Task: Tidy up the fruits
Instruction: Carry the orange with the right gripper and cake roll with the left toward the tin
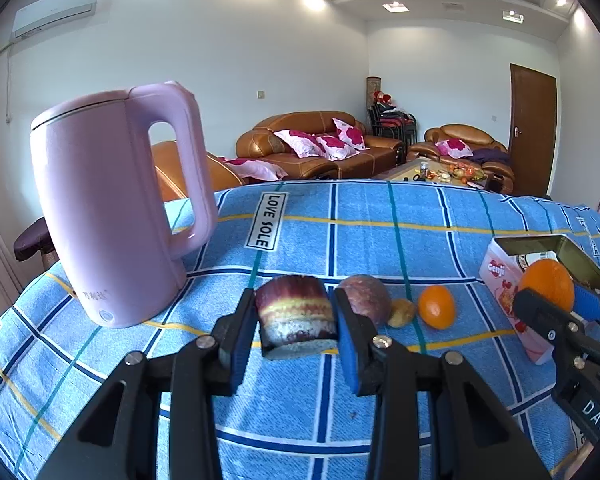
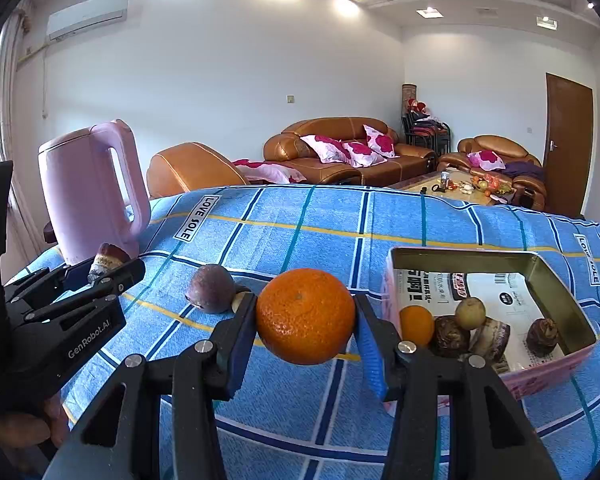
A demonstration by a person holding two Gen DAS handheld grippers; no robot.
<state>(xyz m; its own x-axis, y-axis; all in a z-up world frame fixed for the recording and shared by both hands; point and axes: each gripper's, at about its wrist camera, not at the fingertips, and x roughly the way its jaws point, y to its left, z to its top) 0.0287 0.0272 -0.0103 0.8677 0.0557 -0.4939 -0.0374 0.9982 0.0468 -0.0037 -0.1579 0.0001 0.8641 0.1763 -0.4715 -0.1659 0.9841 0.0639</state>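
My left gripper point(image 1: 292, 300) is shut on a cut purple chunk with a yellow band point(image 1: 296, 316), held just over the blue checked cloth point(image 1: 380, 240). It shows again at the left of the right wrist view as the left gripper point(image 2: 108, 266). My right gripper point(image 2: 306, 308) is shut on a large orange point(image 2: 306, 316), close to the left of the open pink tin point(image 2: 564, 288). The tin holds several small fruits, among them a small orange point(image 2: 416, 324). A purple passion fruit point(image 1: 366, 298), a small brown fruit point(image 1: 402, 313) and another small orange point(image 1: 437, 306) lie on the cloth between the grippers.
A pink kettle point(image 1: 112, 208) stands at the table's left edge, close behind my left gripper. The cloth drops off at the far edge, with sofas point(image 1: 320, 144) and a low table beyond. A hand point(image 2: 24, 428) grips the left tool.
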